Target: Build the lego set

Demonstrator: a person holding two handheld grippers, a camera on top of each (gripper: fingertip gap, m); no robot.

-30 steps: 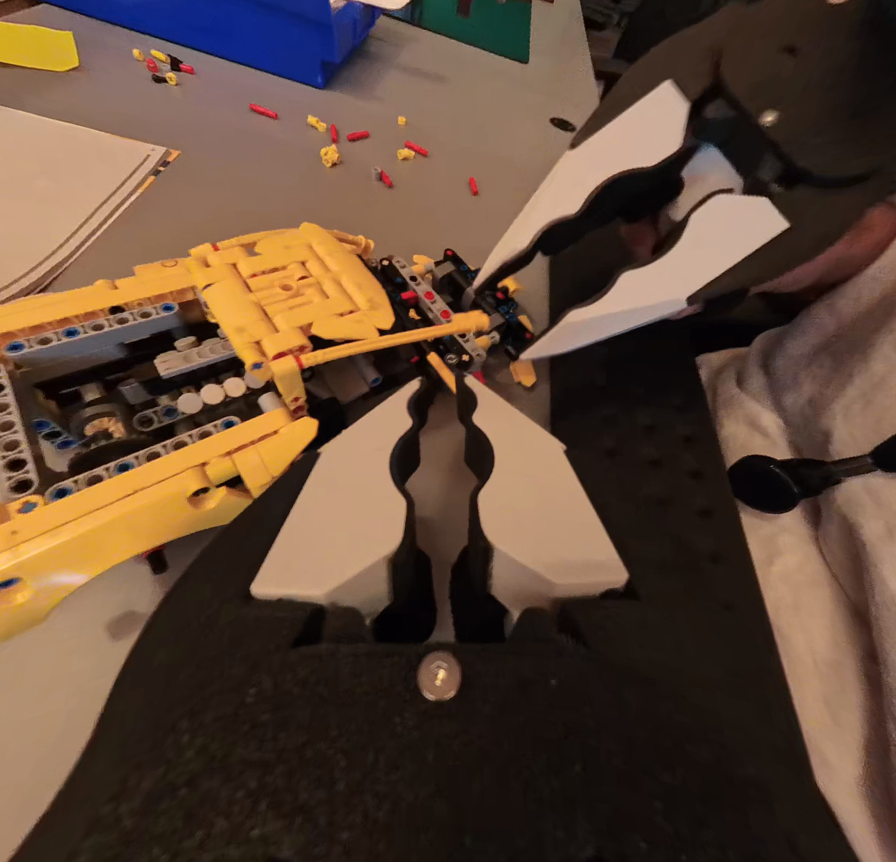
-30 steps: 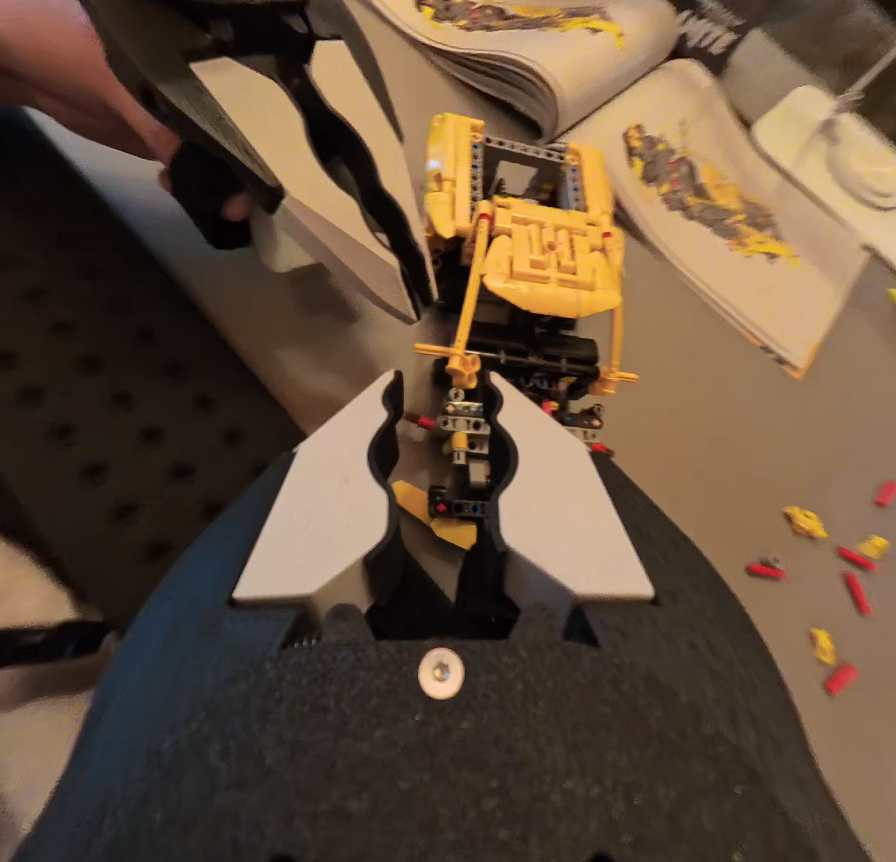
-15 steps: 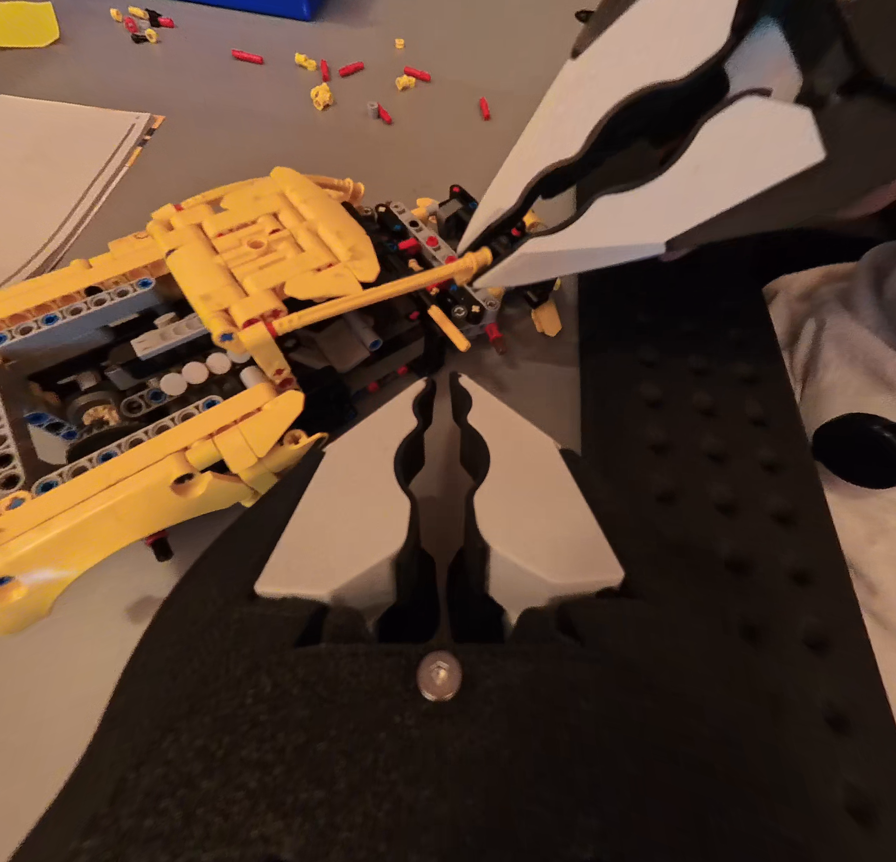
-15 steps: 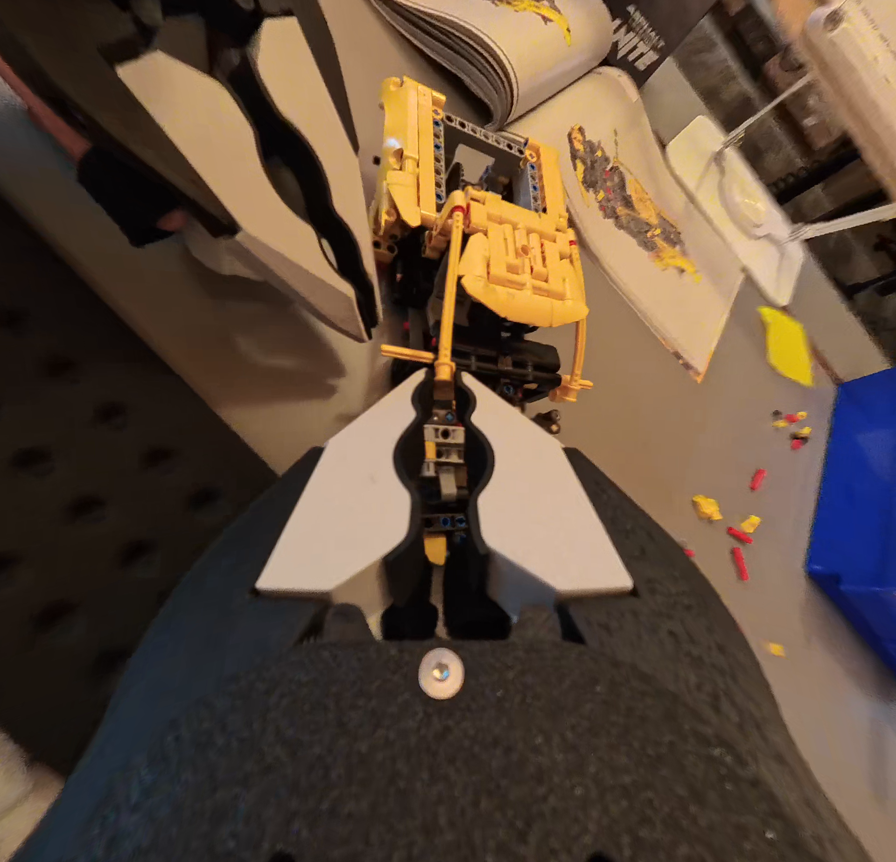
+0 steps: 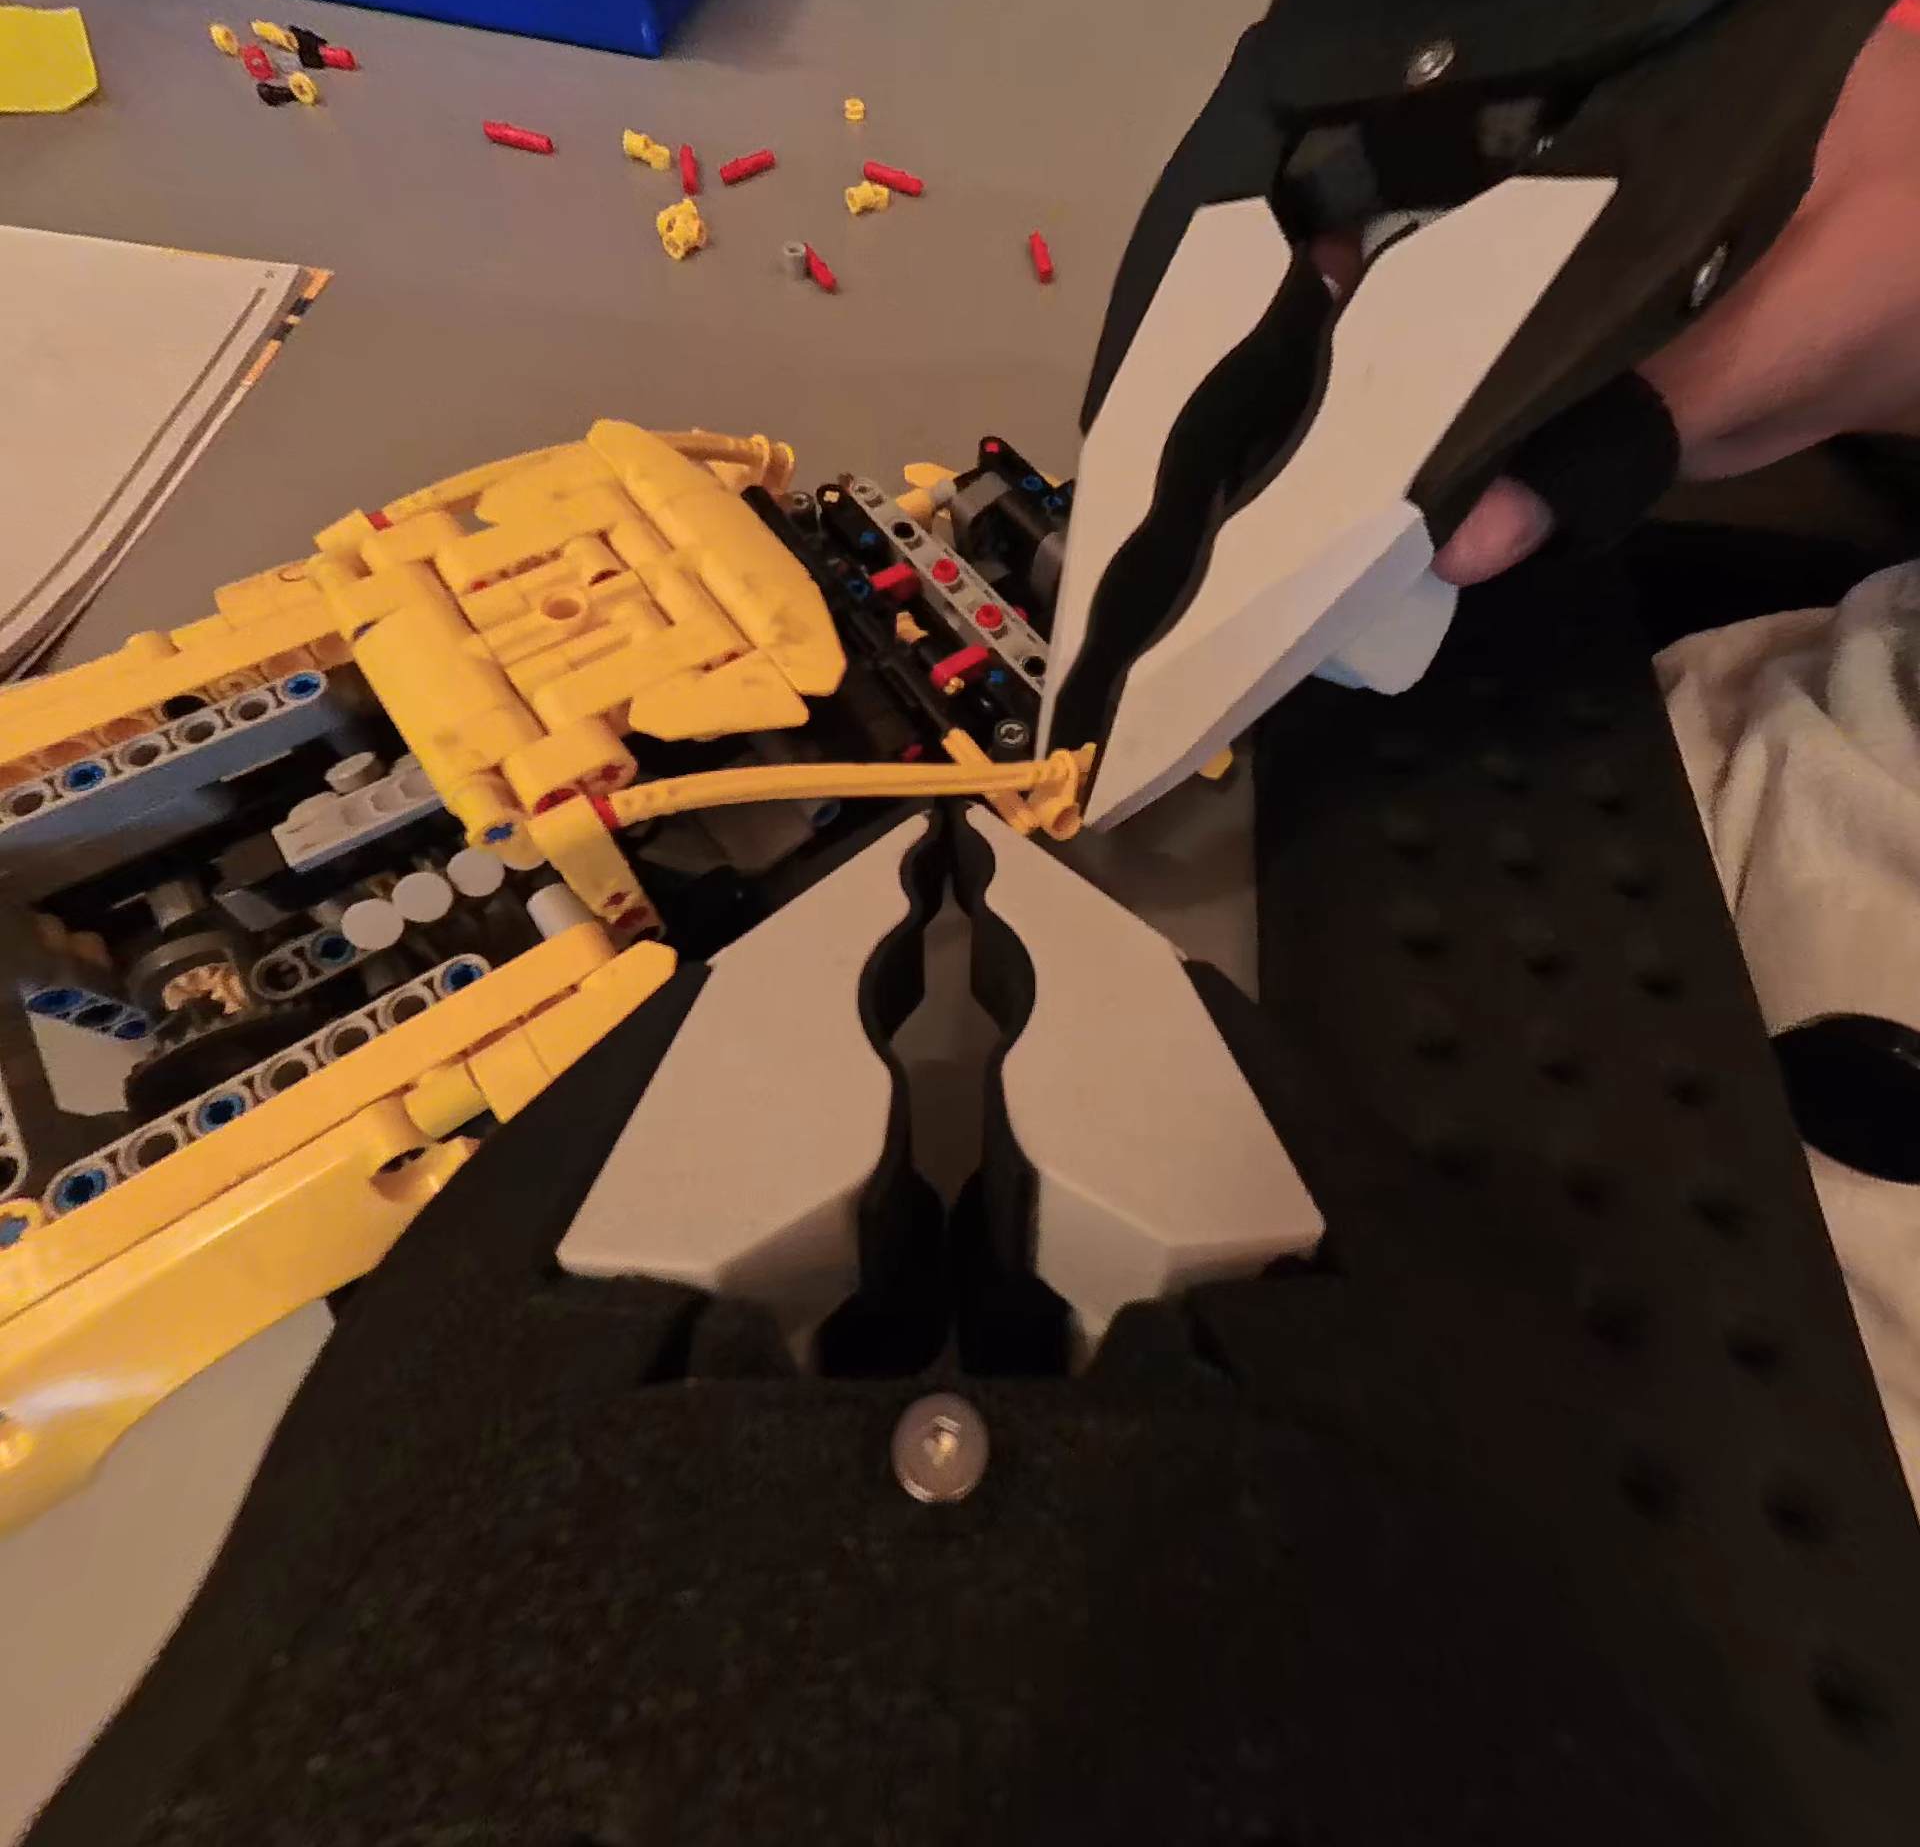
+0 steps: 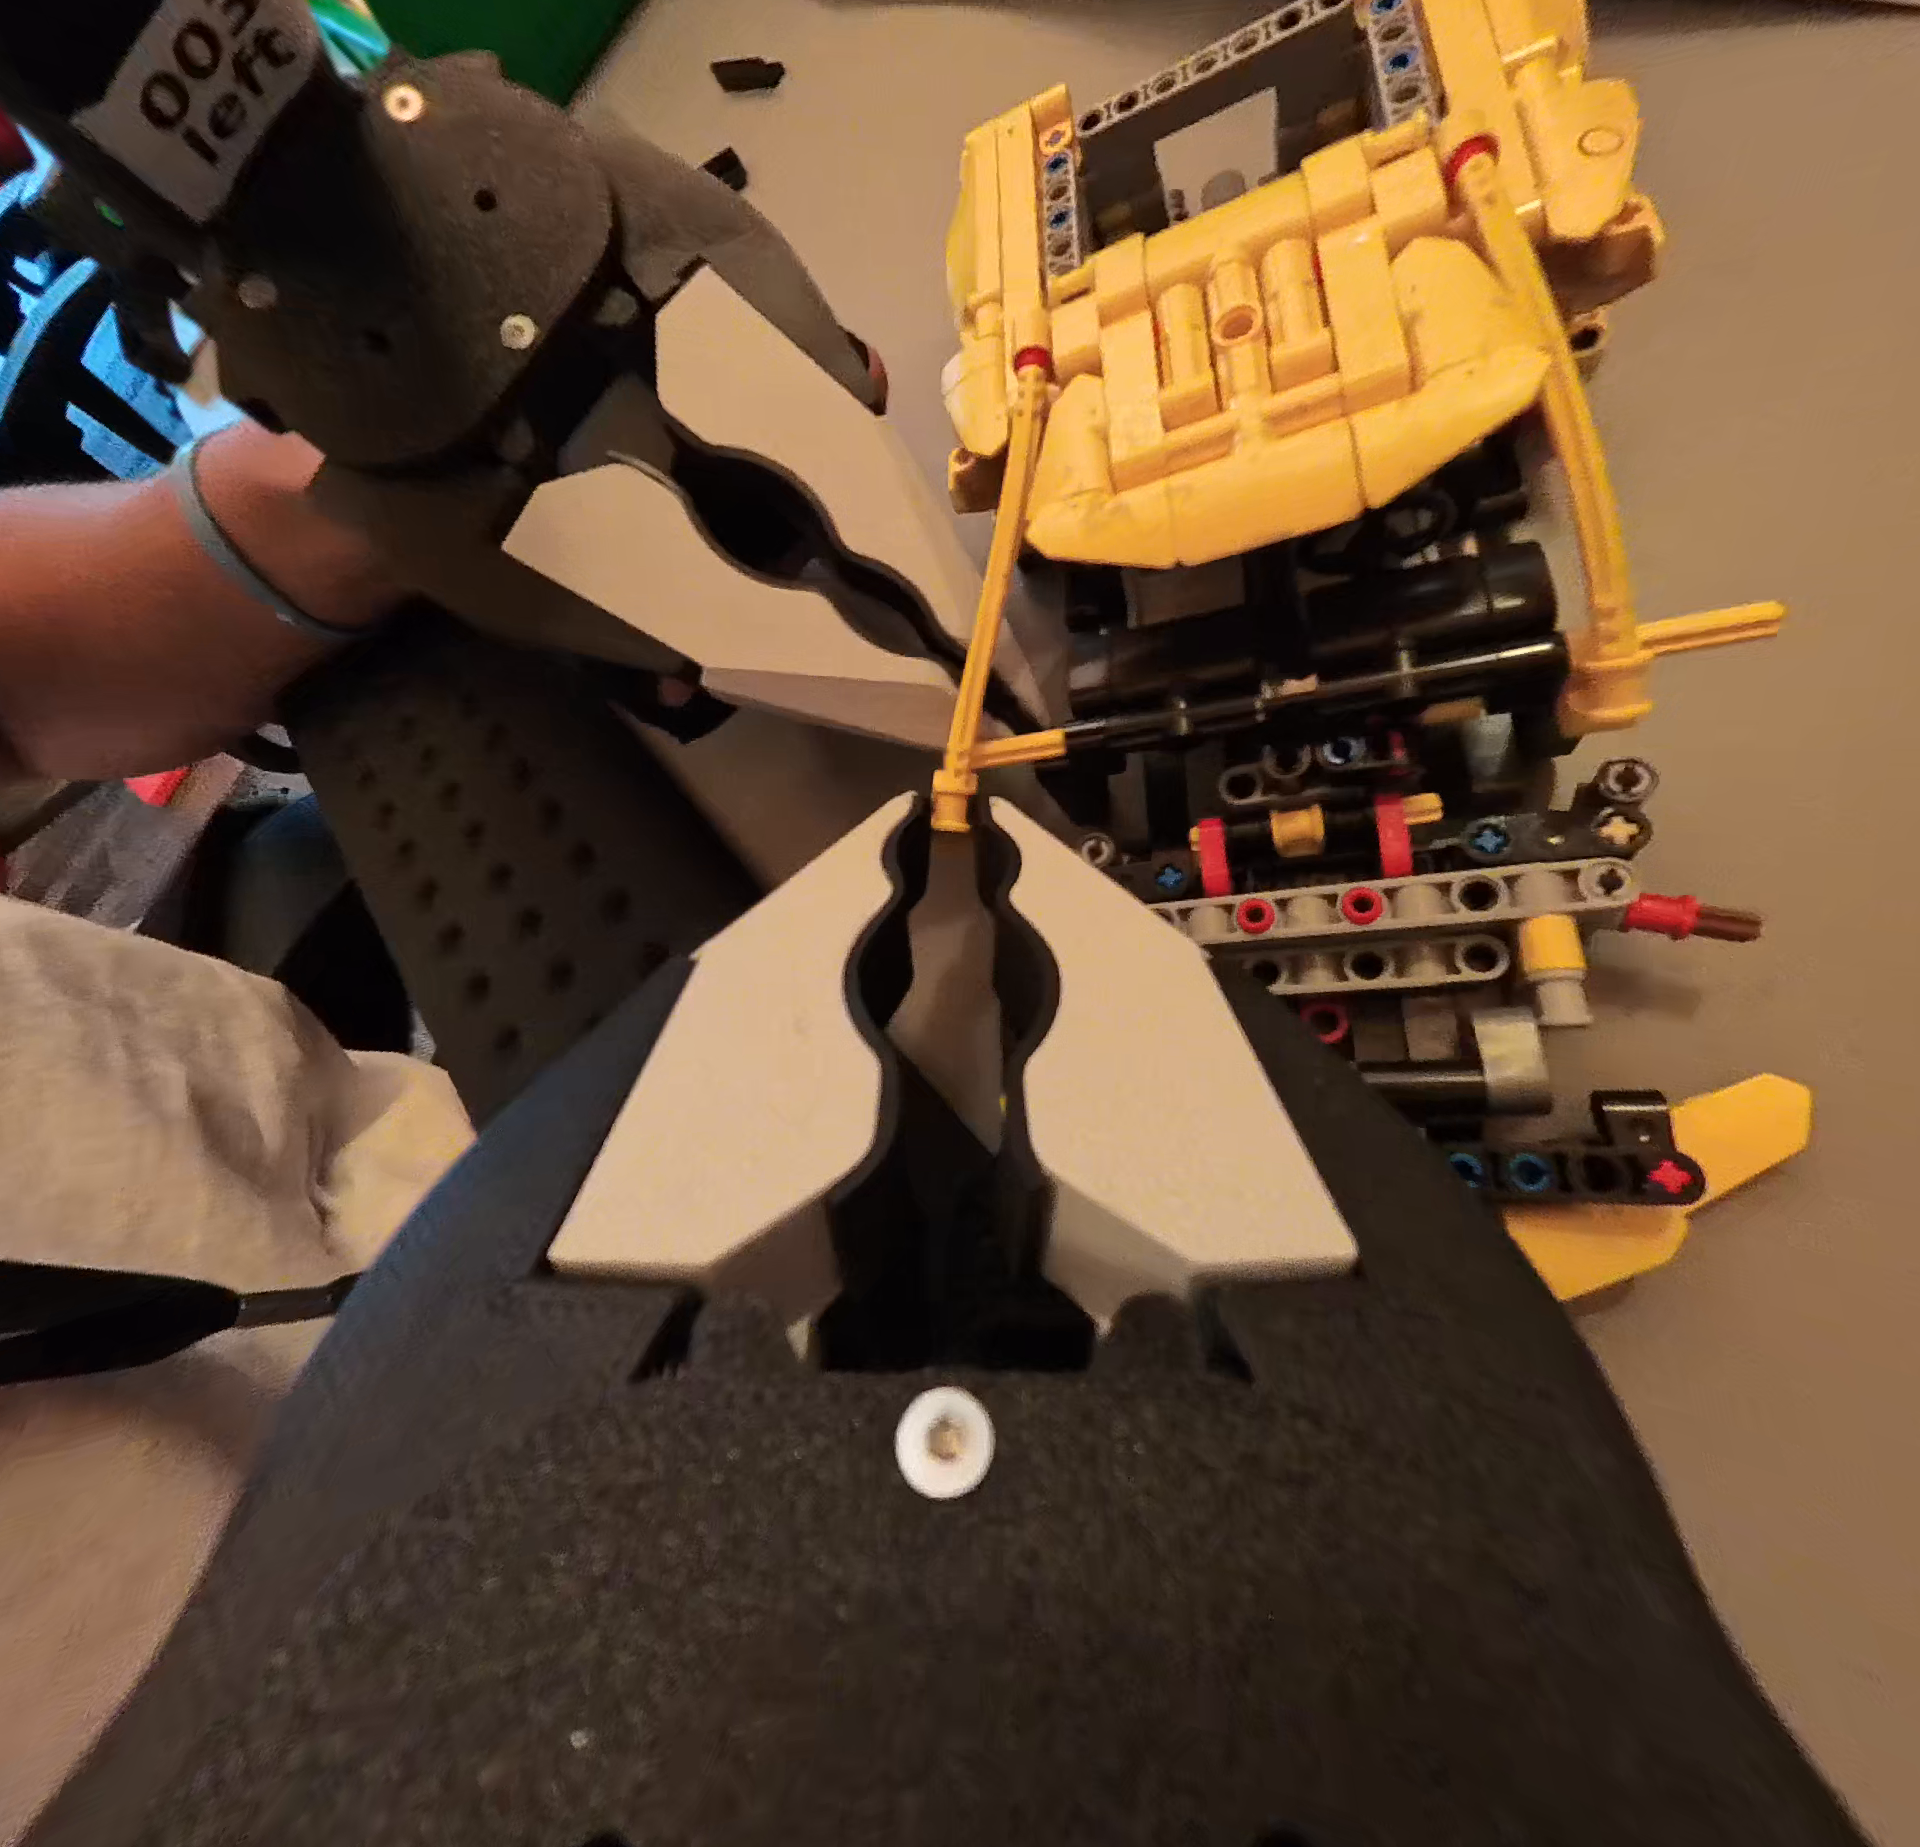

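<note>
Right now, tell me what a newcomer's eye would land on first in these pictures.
First, the half-built yellow lego car lying on the grey table. Next, the right gripper pinching the end of a thin yellow rod off the car's roof, with the left gripper shut beside it. Behind lie scattered red and yellow pins.

The lego model (image 5: pixel 582 644), a half-built yellow car, lies flat on the grey table, ribbed yellow roof panel up. Grey holed beams with blue and red pins show along its sides (black framework beneath). A thin yellow flex rod (image 5: pixel 831 784) runs from the roof to the open nose. Loose red and yellow pins (image 5: pixel 748 166) lie scattered beyond.
</note>
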